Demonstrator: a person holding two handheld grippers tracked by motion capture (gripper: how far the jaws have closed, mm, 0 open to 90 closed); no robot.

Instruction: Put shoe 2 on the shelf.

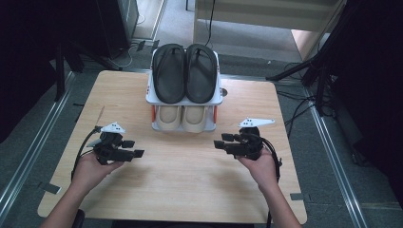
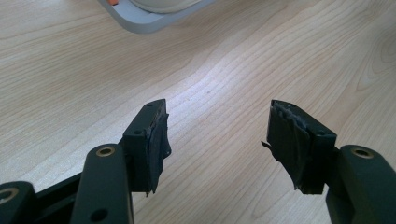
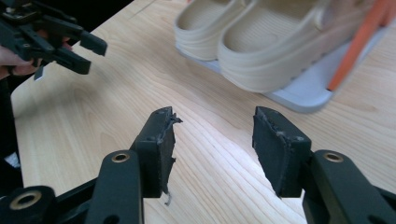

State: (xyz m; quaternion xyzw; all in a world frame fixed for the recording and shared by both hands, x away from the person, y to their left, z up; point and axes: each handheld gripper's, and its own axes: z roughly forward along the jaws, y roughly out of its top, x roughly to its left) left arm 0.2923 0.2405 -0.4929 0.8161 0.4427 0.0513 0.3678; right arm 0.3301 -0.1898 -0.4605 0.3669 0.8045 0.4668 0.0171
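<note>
Right gripper view: fingers [image 3: 281, 151] of the right gripper [image 3: 212, 147] gape, nothing between, over bare desk [image 1: 190, 180]; left gripper [image 1: 129, 149] likewise spread (also empty). Beige slippers [image 1: 183, 118] sit under black sandals [image 1: 186, 72] on the rack [image 1: 220, 97] at the desk's far edge.

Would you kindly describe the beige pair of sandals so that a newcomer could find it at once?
Start at the wooden table and find the white two-tier shoe rack at its far edge. The beige sandals sit side by side on the lower shelf, under the black sandals on top; their pale cream colour sets them apart.
</note>
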